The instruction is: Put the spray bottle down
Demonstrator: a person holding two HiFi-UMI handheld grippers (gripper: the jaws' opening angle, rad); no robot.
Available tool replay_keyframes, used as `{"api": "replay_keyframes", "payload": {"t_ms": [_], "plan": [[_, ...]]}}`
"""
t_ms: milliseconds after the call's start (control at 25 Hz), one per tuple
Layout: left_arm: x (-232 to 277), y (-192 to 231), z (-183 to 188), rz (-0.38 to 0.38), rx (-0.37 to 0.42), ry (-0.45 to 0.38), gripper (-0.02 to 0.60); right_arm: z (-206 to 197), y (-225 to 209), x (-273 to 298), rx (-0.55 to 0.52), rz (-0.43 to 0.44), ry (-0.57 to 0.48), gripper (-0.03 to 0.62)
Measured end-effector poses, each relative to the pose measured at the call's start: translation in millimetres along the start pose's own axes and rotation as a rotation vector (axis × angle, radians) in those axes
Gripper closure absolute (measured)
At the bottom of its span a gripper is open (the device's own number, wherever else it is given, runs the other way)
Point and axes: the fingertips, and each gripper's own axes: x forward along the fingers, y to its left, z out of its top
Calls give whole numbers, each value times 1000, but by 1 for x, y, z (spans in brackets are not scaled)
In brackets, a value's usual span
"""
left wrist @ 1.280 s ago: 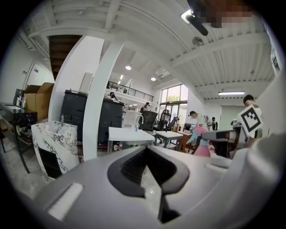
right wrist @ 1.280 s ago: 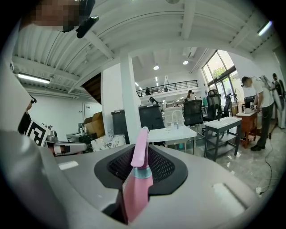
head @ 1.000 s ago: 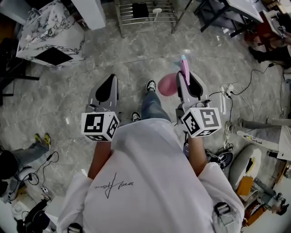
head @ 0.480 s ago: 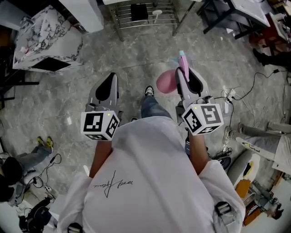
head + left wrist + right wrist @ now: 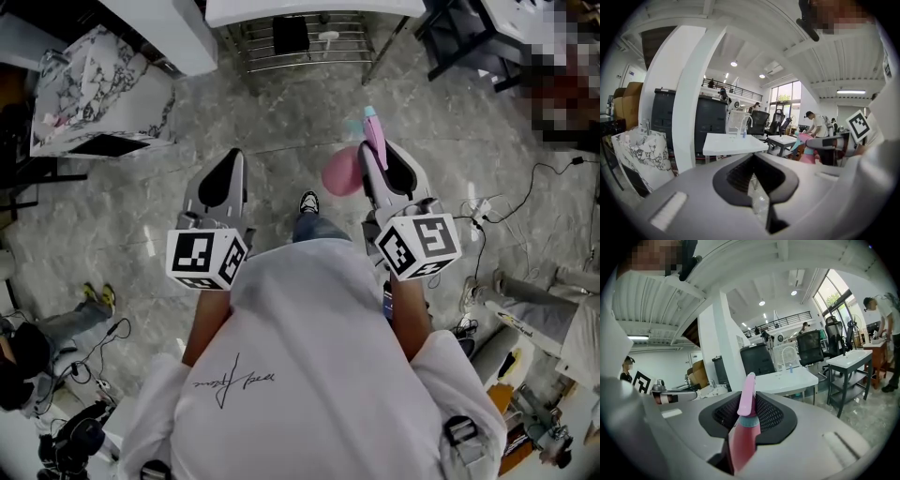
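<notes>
A pink spray bottle [image 5: 339,174] with a pink nozzle and teal collar [image 5: 749,422] stands upright between the jaws of my right gripper [image 5: 371,150], which is shut on its neck. In the right gripper view the bottle [image 5: 739,446] fills the gap between the black pads. My left gripper [image 5: 232,159] is carried level beside it, jaws together with nothing in them. The left gripper view shows the bottle [image 5: 805,151] off to the right. A white table [image 5: 314,8] lies ahead, also seen from both grippers as the white table [image 5: 733,143] and the white table [image 5: 786,378].
A wire rack [image 5: 300,36] sits under the table. A marble-patterned box [image 5: 94,84] stands at the far left and a white pillar [image 5: 689,108] beside it. Cables [image 5: 487,202] and gear lie on the floor at the right. People stand by desks [image 5: 851,359] further back.
The person has walked forward over the grey floor; the white table's edge has come into view at the top. Both grippers keep their pose, the bottle still held.
</notes>
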Motion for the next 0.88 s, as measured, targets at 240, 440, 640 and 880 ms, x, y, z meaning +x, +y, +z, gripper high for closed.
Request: {"api": "replay_keyframes", "payload": {"t_ms": [240,440,640,880], "plan": [[42,-2,6,6,-1,9,532,9,-22,32,-3,59,4,510],[62,-7,5,0,1,21,532,13,-37,47,-1,71,15,510],[82,-7,9,-3,-10,19,532,15,-52,59,1,67,34,510],[108,-2,9,-19,-20,19,531,16,-61,77,-2,67,45,510]]}}
